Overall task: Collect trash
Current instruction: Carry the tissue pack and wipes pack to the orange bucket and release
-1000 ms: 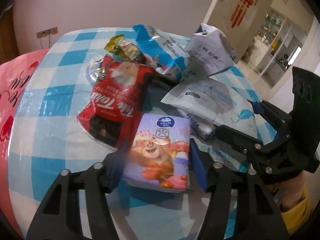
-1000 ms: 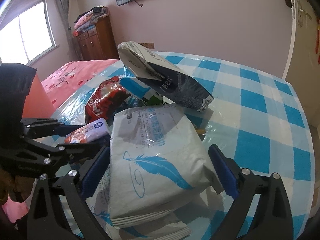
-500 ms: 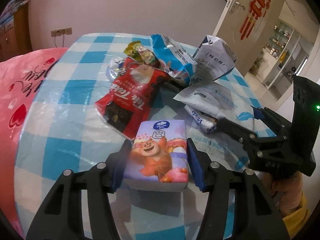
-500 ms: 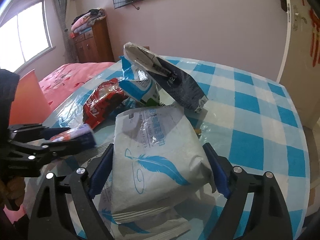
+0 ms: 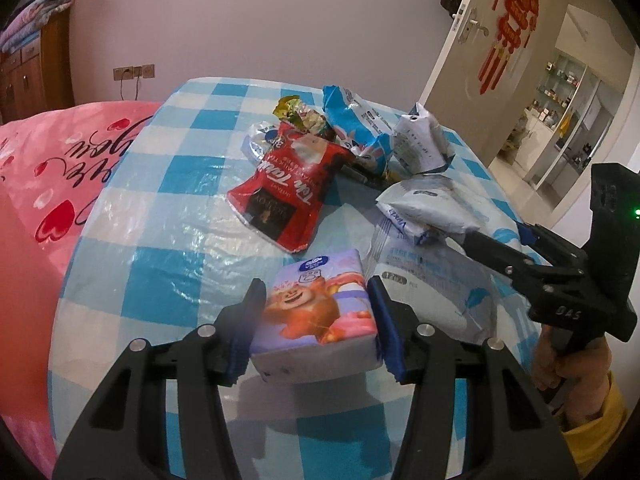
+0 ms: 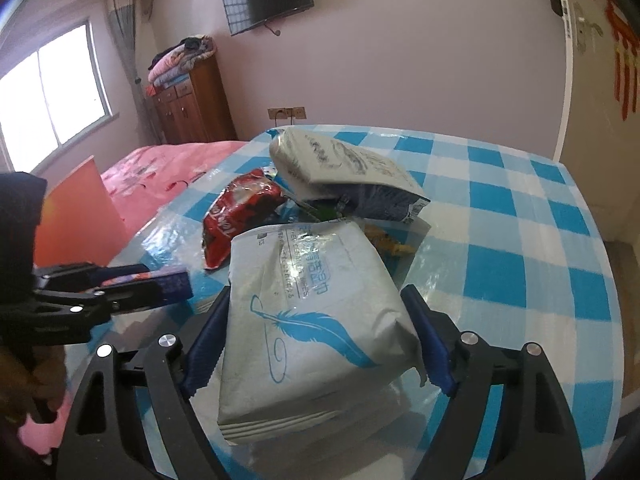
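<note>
My left gripper (image 5: 316,320) is shut on a purple tissue pack with a cartoon bear (image 5: 316,312) and holds it above the checked table (image 5: 168,216). My right gripper (image 6: 320,344) is shut on a white wipes pack with a blue feather (image 6: 316,320), lifted off the table. The right gripper also shows in the left wrist view (image 5: 500,248), and the left one with its tissue pack shows in the right wrist view (image 6: 160,284). A red snack bag (image 5: 288,188), a blue-white bag (image 5: 356,128) and a crumpled white bag (image 5: 420,144) lie in a pile behind.
A flat white wrapper (image 5: 432,280) lies on the table under the wipes pack. A pink bedspread (image 5: 48,184) borders the table on the left. A wooden cabinet (image 6: 192,104) stands by the far wall. An open door (image 5: 480,52) is at the right.
Both grippers have risen and pulled back from the pile, each carrying its pack. The tissue pack and wipes pack are now off the table.
</note>
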{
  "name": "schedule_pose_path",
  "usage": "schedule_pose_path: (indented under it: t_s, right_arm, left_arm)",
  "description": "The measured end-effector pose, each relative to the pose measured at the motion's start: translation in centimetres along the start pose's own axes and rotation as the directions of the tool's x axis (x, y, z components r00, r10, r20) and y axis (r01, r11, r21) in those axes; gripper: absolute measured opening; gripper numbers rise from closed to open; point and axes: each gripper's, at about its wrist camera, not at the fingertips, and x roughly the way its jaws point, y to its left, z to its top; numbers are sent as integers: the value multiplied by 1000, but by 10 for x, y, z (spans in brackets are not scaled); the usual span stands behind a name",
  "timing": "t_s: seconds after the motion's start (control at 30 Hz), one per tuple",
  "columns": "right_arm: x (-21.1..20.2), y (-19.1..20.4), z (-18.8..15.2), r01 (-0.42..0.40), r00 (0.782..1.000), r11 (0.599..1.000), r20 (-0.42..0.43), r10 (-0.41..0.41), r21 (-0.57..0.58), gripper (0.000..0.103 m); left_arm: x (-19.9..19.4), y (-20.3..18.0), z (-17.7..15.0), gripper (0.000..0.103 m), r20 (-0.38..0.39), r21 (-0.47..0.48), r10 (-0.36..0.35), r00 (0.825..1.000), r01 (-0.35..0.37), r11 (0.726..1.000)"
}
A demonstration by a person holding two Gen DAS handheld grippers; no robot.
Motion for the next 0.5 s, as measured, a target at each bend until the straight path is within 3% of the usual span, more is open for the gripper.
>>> schedule_pose_path:
  t_s: [0.5]
  right_arm:
    - [-31,17,-8,-108,994,988,-10,110,108,81]
  left_arm:
    - [-38,15,0,53,82,-40,-41,996,44,998]
